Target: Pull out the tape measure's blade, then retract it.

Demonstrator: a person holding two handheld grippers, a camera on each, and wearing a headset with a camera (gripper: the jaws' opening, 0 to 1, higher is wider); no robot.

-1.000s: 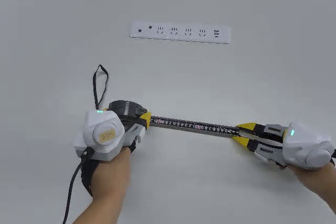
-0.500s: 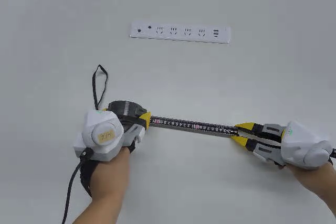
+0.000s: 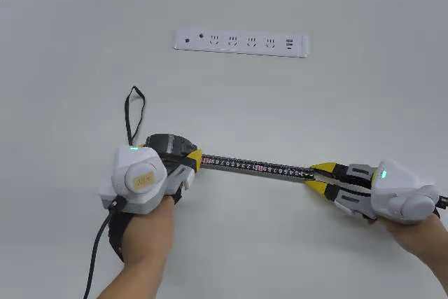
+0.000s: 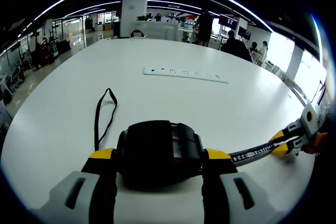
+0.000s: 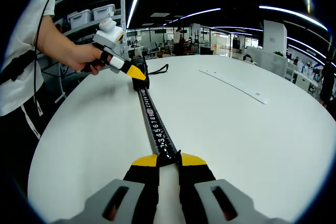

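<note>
A black tape measure case (image 3: 170,147) (image 4: 159,150) lies on the white table, and my left gripper (image 3: 187,165) (image 4: 159,156) is shut on it. Its black blade (image 3: 255,168) (image 5: 155,126) with white numerals runs out to the right across the table. The blade's end sits clamped in my right gripper (image 3: 315,177) (image 5: 168,158), which is shut on it. A black wrist strap (image 3: 133,112) (image 4: 103,114) trails from the case toward the far left.
A white power strip (image 3: 241,42) (image 4: 186,74) (image 5: 238,86) lies farther back on the table (image 3: 336,103). A black cable (image 3: 98,250) hangs from the left gripper near the front edge. People and desks stand in the room beyond the table.
The right gripper has slid slightly left along the blade's line, so a little less blade shows between the grippers. The left gripper and case stay put.
</note>
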